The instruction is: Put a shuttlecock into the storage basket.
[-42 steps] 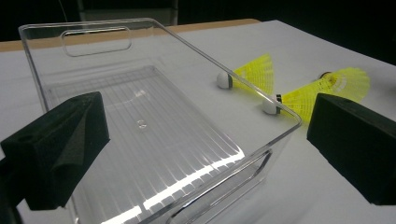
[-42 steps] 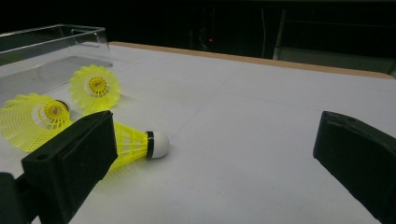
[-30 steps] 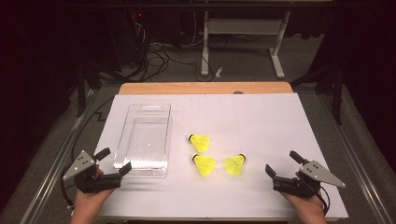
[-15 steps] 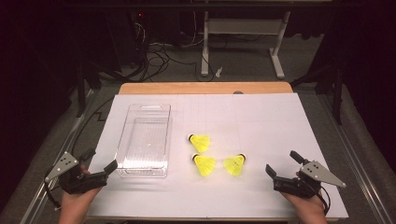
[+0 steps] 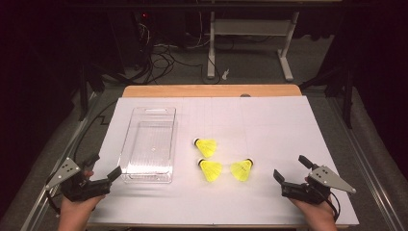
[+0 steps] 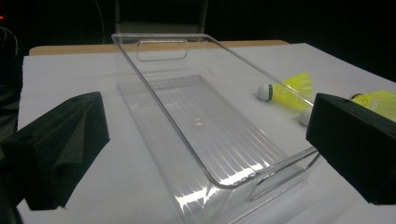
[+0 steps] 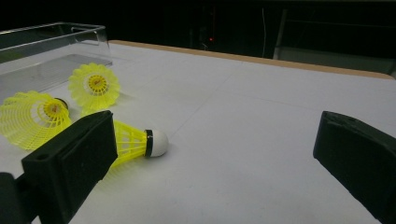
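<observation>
Left claw (image 5: 103, 167) has pulled back off the clear tray (image 5: 148, 144) toward the counter (image 5: 269, 120) edge, spread wide, empty. Right claw (image 5: 290, 168) unmoved, also spread, nearest shuttlecock (image 5: 241, 169) untouched: no pick started.

Bright light fell from above on my white table (image 5: 269, 125). Around the table all was dark. My clear box (image 6: 201, 126) shone with glare.
</observation>
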Tool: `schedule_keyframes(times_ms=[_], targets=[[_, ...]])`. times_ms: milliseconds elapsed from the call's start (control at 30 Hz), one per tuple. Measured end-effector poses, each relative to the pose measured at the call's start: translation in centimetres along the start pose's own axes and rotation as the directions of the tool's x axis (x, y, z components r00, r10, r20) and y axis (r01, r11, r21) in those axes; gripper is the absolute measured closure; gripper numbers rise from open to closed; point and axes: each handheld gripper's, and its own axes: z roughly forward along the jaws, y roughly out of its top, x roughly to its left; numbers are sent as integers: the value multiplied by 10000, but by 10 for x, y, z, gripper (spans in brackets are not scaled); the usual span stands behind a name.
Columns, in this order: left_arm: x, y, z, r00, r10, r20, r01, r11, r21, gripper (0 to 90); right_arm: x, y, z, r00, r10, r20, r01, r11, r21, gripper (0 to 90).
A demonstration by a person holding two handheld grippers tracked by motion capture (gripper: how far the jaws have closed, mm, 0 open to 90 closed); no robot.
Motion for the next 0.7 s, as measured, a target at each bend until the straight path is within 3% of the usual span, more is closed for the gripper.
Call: schedule_keyframes(times_ms=[100, 233, 367, 567, 700], targets=[[-2, 0, 3, 9999, -25, 161, 18, 9992, 411, 1, 0, 0, 0, 10000, 6, -6, -6, 10000, -16, 2], [-6, -1, 6, 9996, 236, 134, -248, 9946, 1011, 1, 0, 0, -1, 10000, 17, -1, -17, 10000, -10, 2], [-7, -7, 6, 9983, 575, 45, -574, 9829, 1751, 1, 0, 0, 0, 10000, -22, -14, 22, 10000, 0, 2], [-4, -12, 7, 9999, 142, 8, -140, 9737, 2274, 1, 1, 0, 1, 10000, -33, -41, 33, 10000, 41, 2], [-4, -14, 14, 9998, -154, 132, 109, 9559, 2934, 1, 1, 0, 1, 10000, -39, -42, 39, 10000, 22, 2]])
